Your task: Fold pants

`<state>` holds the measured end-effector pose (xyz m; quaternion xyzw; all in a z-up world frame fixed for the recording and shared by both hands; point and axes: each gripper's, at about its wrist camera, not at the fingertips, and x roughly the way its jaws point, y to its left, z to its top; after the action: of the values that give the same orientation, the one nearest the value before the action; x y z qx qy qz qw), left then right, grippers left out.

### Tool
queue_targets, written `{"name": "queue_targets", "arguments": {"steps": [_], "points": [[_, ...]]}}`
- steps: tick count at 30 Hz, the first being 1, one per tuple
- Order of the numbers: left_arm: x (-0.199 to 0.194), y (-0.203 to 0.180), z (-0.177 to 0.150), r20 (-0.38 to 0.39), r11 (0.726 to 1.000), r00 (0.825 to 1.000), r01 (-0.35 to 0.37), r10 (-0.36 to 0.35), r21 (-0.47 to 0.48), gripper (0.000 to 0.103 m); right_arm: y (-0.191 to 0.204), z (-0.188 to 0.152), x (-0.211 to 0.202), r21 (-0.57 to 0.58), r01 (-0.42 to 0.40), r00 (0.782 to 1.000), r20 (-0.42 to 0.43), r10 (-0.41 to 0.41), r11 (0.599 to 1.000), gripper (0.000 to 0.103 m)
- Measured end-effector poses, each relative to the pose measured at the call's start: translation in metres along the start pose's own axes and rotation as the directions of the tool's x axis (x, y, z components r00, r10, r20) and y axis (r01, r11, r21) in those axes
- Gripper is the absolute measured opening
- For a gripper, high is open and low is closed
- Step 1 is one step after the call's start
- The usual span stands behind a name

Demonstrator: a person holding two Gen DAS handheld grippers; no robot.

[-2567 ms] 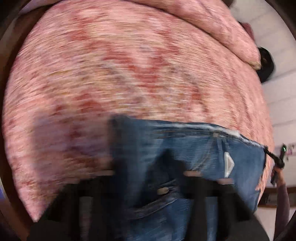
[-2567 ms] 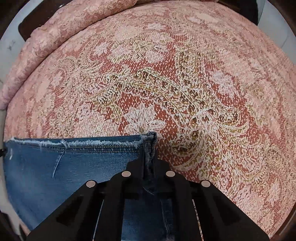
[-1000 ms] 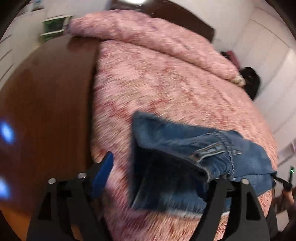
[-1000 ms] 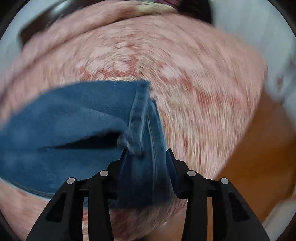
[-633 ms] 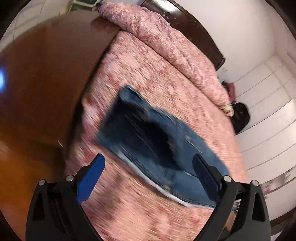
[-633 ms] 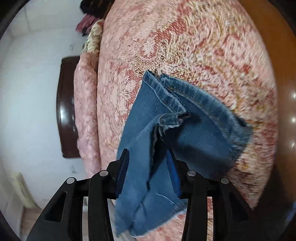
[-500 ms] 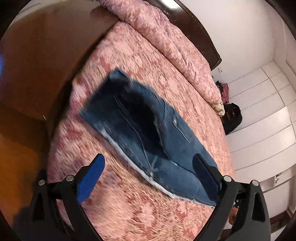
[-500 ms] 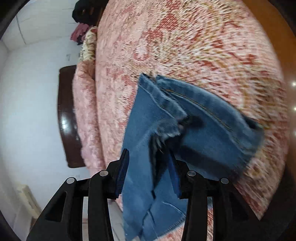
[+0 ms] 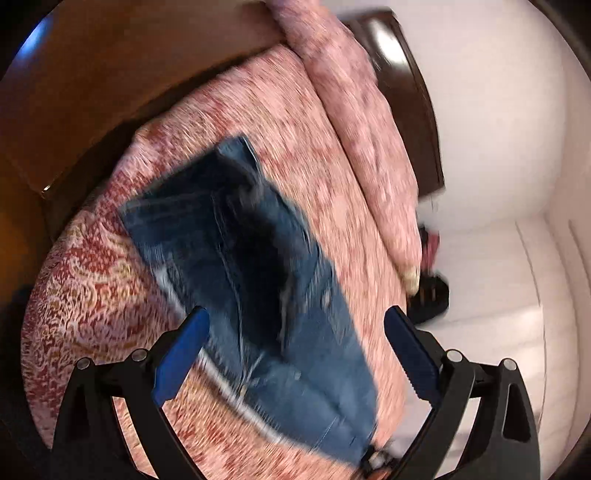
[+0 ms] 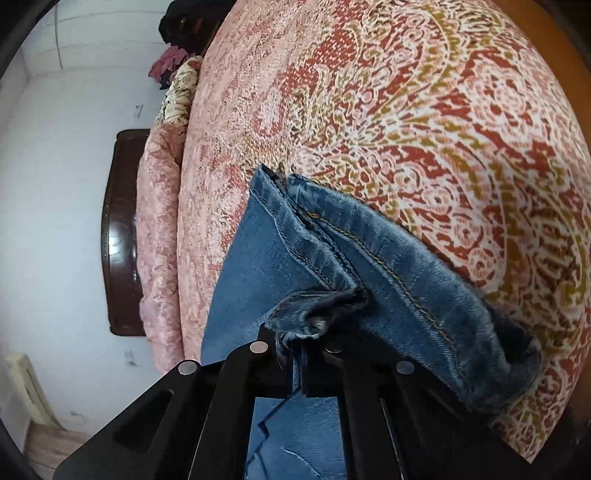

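Observation:
Blue denim pants [image 9: 258, 280] lie folded on a red and pink patterned bedspread [image 9: 92, 295]. My left gripper [image 9: 295, 354] is open and empty above them, its blue-padded fingers [image 9: 181, 354] spread on either side of the denim. In the right wrist view my right gripper [image 10: 299, 350] is shut on a bunched frayed edge of the pants [image 10: 388, 280], which hang to the right over the bedspread [image 10: 443, 110].
A rolled pink quilt [image 9: 362, 122] lies along the dark wooden headboard [image 9: 410, 92]. Brown wooden floor [image 9: 92, 85] borders the bed. Dark clothes [image 10: 177, 22] sit by the white wall at the bed's far corner.
My left gripper let go of the pants, opened and rose above them. My right gripper closed tight on the frayed denim edge and the camera turned sideways.

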<state>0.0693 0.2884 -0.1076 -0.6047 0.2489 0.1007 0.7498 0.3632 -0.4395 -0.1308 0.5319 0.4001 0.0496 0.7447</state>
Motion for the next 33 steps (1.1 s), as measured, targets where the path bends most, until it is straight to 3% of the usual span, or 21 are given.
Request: {"name": "queue_targets", "arguments": {"steps": [3, 5, 7, 10, 14, 19, 22, 24, 26, 29, 32, 33], "points": [[0.008, 0.001, 0.010, 0.053, 0.997, 0.999, 0.015, -0.011, -0.074, 0.094, -0.002, 0.000, -0.002, -0.019, -0.001, 1.000, -0.005, 0.001, 1.000, 0.001], [0.016, -0.003, 0.016, 0.063, 0.997, 0.998, -0.001, 0.006, -0.083, 0.075, 0.000, 0.001, -0.002, -0.014, -0.011, 1.000, -0.008, 0.011, 1.000, 0.001], [0.031, -0.006, 0.021, 0.024, 0.996, 1.000, -0.001, 0.004, -0.086, 0.042, 0.009, 0.005, -0.002, -0.023, -0.028, 1.000, -0.012, 0.027, 0.999, 0.001], [0.051, -0.017, 0.026, -0.005, 0.995, 0.997, -0.080, 0.079, -0.067, 0.022, 0.020, 0.012, -0.004, -0.018, -0.056, 0.998, -0.021, 0.055, 0.998, 0.001], [0.066, -0.032, 0.043, -0.012, 0.991, 0.997, -0.082, 0.081, -0.103, 0.010, 0.055, 0.023, -0.007, -0.044, -0.102, 0.994, -0.030, 0.101, 0.994, 0.001], [0.072, -0.060, 0.071, -0.020, 0.995, 1.000, -0.011, 0.009, -0.095, 0.009, 0.137, 0.043, -0.008, -0.137, -0.207, 0.978, -0.028, 0.205, 0.969, 0.001], [0.064, -0.087, 0.075, -0.017, 0.995, 0.994, 0.105, -0.105, 0.003, 0.008, 0.179, 0.044, -0.027, -0.219, -0.319, 0.946, -0.019, 0.323, 0.922, 0.001], [0.055, -0.096, 0.074, -0.045, 0.983, 0.986, 0.163, -0.160, 0.088, 0.008, 0.181, 0.040, -0.042, -0.254, -0.347, 0.935, -0.022, 0.353, 0.903, 0.001], [0.046, -0.084, 0.071, -0.079, 0.976, 0.988, 0.146, -0.135, 0.162, 0.008, 0.161, 0.035, -0.053, -0.286, -0.310, 0.948, -0.021, 0.317, 0.907, 0.001], [0.047, -0.030, 0.073, -0.170, 0.988, 0.985, 0.030, -0.004, 0.150, 0.009, 0.077, 0.031, -0.045, -0.238, -0.112, 0.994, -0.032, 0.107, 0.965, 0.001], [0.055, 0.013, 0.063, -0.256, 0.979, 0.955, -0.107, 0.151, 0.175, 0.009, 0.011, 0.024, -0.028, -0.215, 0.075, 0.994, -0.058, -0.089, 0.974, 0.001], [0.056, 0.021, 0.058, -0.272, 0.972, 0.944, -0.137, 0.186, 0.189, 0.009, -0.009, 0.019, -0.026, -0.200, 0.083, 0.994, -0.055, -0.095, 0.976, 0.000]]}}
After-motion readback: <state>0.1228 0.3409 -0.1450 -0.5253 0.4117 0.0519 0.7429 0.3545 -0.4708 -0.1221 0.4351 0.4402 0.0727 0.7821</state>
